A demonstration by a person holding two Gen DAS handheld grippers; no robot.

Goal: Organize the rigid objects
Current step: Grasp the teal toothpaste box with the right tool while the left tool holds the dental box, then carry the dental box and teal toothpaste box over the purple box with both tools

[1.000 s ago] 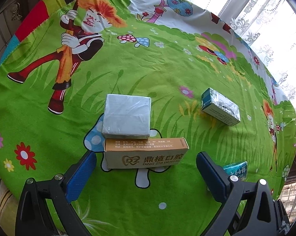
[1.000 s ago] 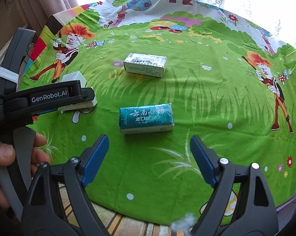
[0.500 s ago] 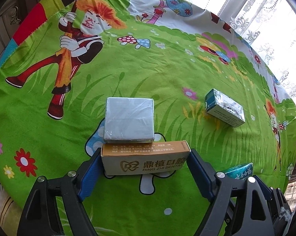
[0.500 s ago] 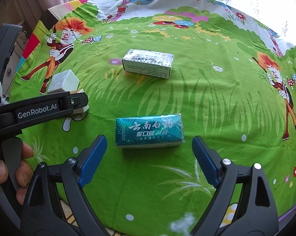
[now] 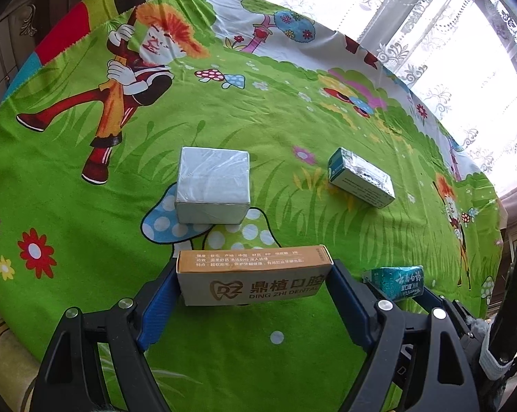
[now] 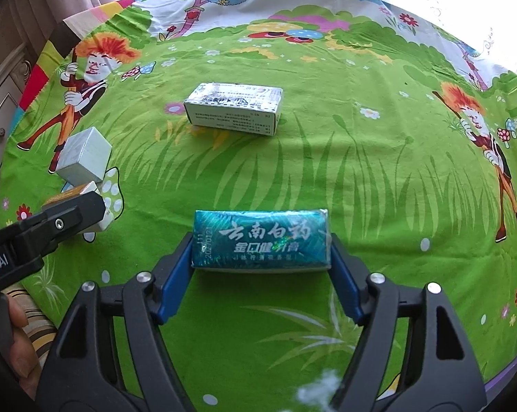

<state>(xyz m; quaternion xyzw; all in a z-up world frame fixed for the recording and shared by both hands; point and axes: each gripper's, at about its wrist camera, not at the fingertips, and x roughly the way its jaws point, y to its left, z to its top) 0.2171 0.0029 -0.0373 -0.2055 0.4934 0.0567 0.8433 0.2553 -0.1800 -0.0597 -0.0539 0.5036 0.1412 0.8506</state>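
My left gripper [image 5: 254, 276] is shut on the ends of a tan dental box [image 5: 258, 261], which sits a short gap in front of a silver foil-wrapped box [image 5: 212, 182]. In the right wrist view, my right gripper [image 6: 261, 250] is closing its jaws, and the blue pads [image 6: 176, 274] touch both ends of a teal toothpaste box [image 6: 260, 237] lying on the cloth. This teal box [image 5: 395, 279] also shows at the lower right of the left wrist view. A white and teal carton [image 6: 234, 108] lies farther back, apart from both grippers.
A green cartoon tablecloth [image 5: 86, 206] covers the round table, whose near edge [image 6: 498, 381] runs just below the grippers. A person's hand [image 6: 14, 312] holds the left gripper's handle at the left of the right wrist view. Lace curtains [image 5: 464, 51] hang behind the table.
The left jaws closed on the tan box and drew it back from the silver box. The right gripper moved forward over the teal box and its jaws narrowed onto the box's ends.
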